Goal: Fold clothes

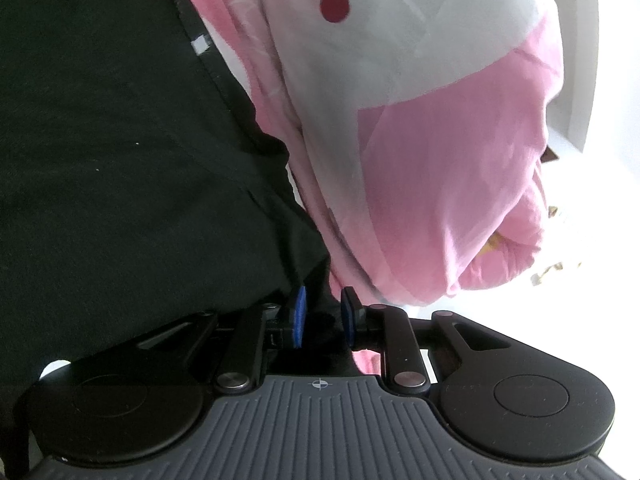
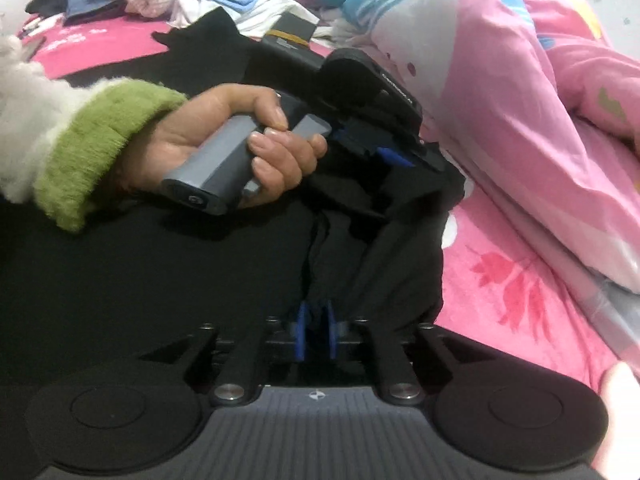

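Black garment bunched in left gripper jaws, right gripper jaws narrowly parted, grip unclear.

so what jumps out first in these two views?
The black garment fills the middle of the right wrist view, spread over a pink bedsheet. Above it a hand in a fuzzy green cuff holds the left gripper, which bites into a bunched edge of the cloth. In the left wrist view a pink and white quilt looms at right.
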Action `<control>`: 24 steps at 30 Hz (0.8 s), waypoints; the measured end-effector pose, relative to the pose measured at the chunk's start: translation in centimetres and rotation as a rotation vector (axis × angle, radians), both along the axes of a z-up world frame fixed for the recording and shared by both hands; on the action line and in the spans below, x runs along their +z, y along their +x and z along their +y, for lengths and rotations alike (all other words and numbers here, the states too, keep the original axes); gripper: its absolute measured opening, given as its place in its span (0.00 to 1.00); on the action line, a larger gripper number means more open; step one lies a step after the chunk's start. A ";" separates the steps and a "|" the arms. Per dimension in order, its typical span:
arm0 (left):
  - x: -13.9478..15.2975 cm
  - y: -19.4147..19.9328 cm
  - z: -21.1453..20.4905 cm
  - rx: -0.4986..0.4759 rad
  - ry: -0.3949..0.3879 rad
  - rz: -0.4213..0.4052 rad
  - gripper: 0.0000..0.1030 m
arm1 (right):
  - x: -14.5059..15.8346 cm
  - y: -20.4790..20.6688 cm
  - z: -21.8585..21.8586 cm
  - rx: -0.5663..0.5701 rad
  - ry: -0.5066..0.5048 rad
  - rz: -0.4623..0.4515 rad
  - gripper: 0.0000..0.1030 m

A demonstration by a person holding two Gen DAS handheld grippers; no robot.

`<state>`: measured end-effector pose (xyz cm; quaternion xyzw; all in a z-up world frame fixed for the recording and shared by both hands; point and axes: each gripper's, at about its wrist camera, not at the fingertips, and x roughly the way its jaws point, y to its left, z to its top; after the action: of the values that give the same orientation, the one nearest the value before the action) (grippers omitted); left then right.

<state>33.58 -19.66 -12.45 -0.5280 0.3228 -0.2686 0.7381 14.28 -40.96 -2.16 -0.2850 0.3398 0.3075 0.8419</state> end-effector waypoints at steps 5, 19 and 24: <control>-0.1 0.3 0.7 0.005 -0.052 0.019 0.20 | 2.6 1.0 -3.8 -0.101 0.287 0.019 0.27; 7.9 -0.5 -2.1 -0.186 0.503 -0.254 0.29 | -3.1 7.9 -11.4 -0.593 0.988 0.048 0.27; 10.4 -4.0 -1.4 -0.256 0.716 -0.471 0.30 | -3.0 6.0 -10.8 -0.482 0.916 -0.038 0.26</control>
<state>29.59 -21.09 -2.10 -0.1191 0.2813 -0.3421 0.8886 20.23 -51.76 -5.14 0.1935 0.2111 0.2168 0.9333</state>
